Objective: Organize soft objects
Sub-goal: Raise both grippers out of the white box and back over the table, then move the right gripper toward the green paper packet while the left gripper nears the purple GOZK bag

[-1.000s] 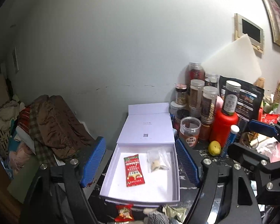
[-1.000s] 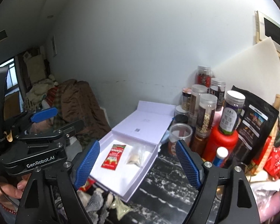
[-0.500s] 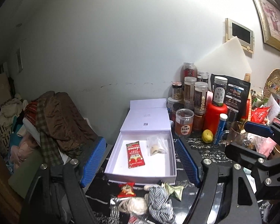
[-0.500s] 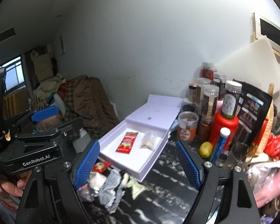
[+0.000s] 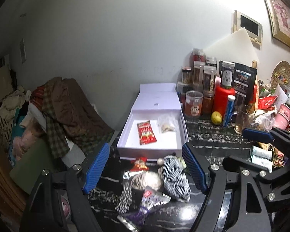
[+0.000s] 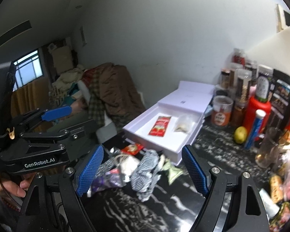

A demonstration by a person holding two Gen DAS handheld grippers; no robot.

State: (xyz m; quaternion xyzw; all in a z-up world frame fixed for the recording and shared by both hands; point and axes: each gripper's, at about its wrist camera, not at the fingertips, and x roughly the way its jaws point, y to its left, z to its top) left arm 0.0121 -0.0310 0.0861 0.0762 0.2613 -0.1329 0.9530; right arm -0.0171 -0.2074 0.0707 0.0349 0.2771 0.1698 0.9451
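Left wrist: my left gripper [image 5: 145, 171] released, empty; striped black-white cloth bundle [image 5: 175, 176] between jaws, white open cardboard box [image 5: 123, 135] at 12 o'clock.
Right wrist: right gripper [image 6: 143, 170] released, empty. Step: approach; next grab needs descent.

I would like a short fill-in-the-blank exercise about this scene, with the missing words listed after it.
1. The white box holds a clear bag and a ____ packet.
2. The box's lid is ____.
3. The striped cloth lies on the tabletop, ____ the box.
4. Beside the red bottle lies a small ____ fruit.

Missing words: red; open; outside; yellow
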